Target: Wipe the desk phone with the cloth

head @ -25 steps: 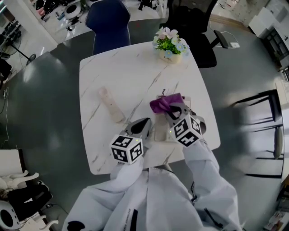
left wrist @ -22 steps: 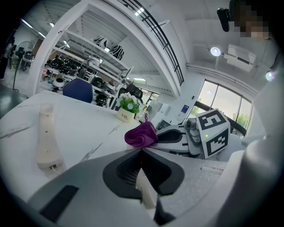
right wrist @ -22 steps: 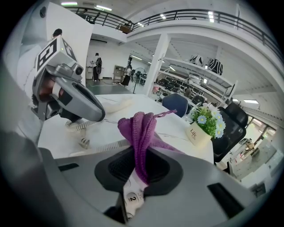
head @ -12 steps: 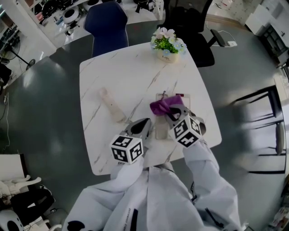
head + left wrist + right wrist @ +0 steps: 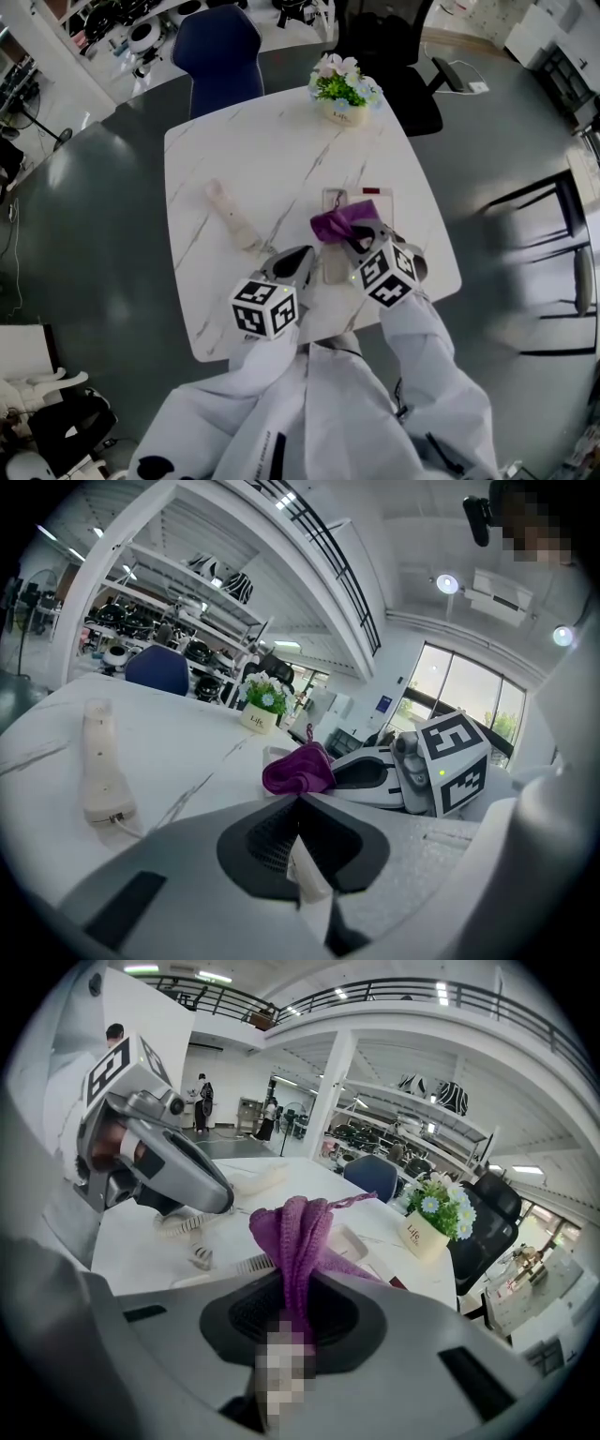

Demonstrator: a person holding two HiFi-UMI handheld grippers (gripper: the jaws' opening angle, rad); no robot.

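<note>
The desk phone base [image 5: 376, 200] lies on the white marble table [image 5: 253, 150], right of centre, its keys [image 5: 246, 1264] close below my right gripper. My right gripper [image 5: 362, 231] is shut on a bunched purple cloth [image 5: 337, 223], and the cloth [image 5: 298, 1230] rests on the base. The cream handset [image 5: 230, 216] lies off the base to the left, with a coiled cord [image 5: 184, 1227] running from it. My left gripper [image 5: 301, 254] is shut with nothing held, its tip just left of the base. In the left gripper view the cloth [image 5: 298, 768] and the right gripper [image 5: 375, 775] lie ahead.
A small pot of flowers [image 5: 344, 89] stands at the table's far edge. A blue chair [image 5: 223, 52] and a black office chair [image 5: 398, 56] stand beyond the table. The near table edge [image 5: 319, 339] runs just under both grippers.
The right gripper has drawn the cloth slightly toward me across the phone base, uncovering its far end. The left gripper has stayed in place.
</note>
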